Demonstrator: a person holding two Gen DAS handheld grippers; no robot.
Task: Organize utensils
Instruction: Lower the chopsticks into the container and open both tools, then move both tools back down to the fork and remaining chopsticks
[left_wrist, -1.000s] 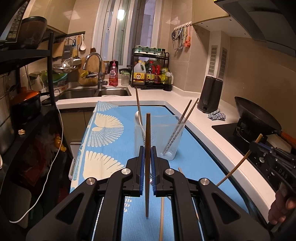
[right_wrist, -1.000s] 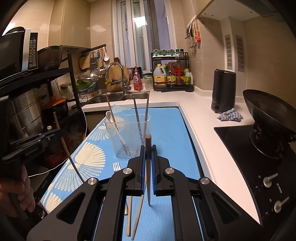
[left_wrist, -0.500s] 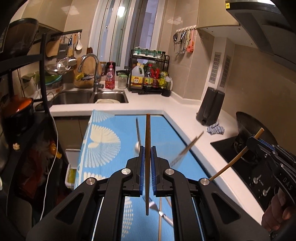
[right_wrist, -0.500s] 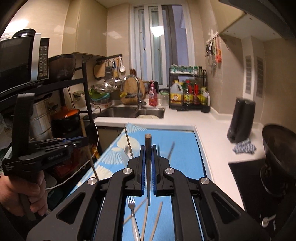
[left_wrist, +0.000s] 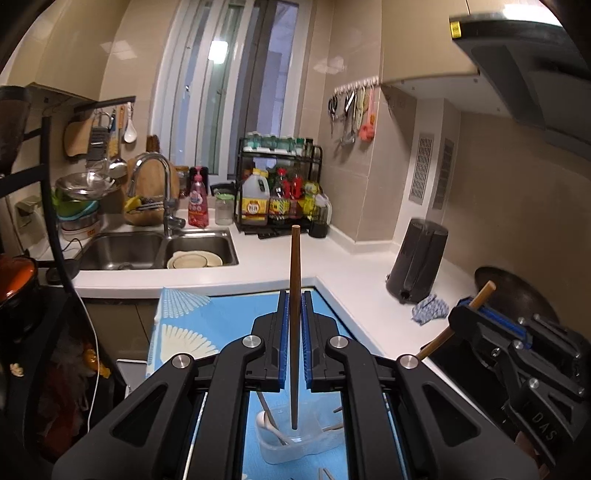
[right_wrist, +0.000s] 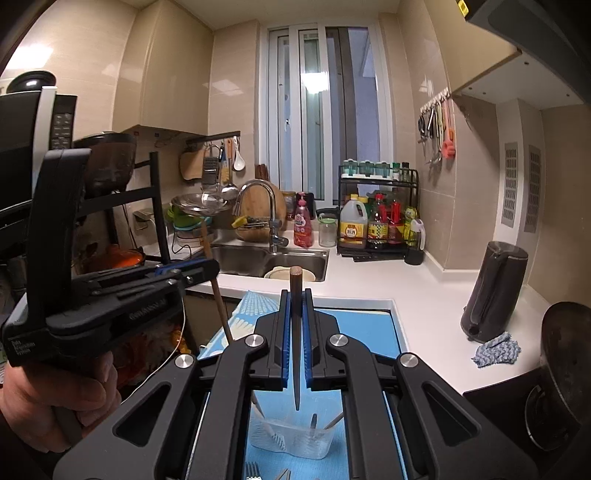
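Observation:
My left gripper (left_wrist: 294, 295) is shut on a brown wooden chopstick (left_wrist: 295, 251) that stands upright between the blue pads. Its lower tip hangs just above a clear plastic cup (left_wrist: 295, 443) holding a white spoon (left_wrist: 264, 419) and other utensils. My right gripper (right_wrist: 295, 295) is shut on a darker chopstick (right_wrist: 296, 384), point down over the same cup (right_wrist: 291, 439). Each gripper shows in the other's view: the right one (left_wrist: 480, 317) at the right, the left one (right_wrist: 184, 273) at the left in a hand (right_wrist: 55, 398). The cup stands on a blue fan-patterned mat (right_wrist: 362, 325).
A fork (right_wrist: 253, 472) and loose chopsticks lie on the mat near the cup. Behind are a sink (left_wrist: 159, 251), a bottle rack (left_wrist: 280, 199) and a dark kettle (left_wrist: 417, 262). A wok (right_wrist: 565, 354) sits on the stove at right; a black shelf (right_wrist: 122, 199) stands at left.
Both grippers have risen and moved forward with their chopsticks. The cup has dropped from the middle of each view to the bottom, under the chopstick tips.

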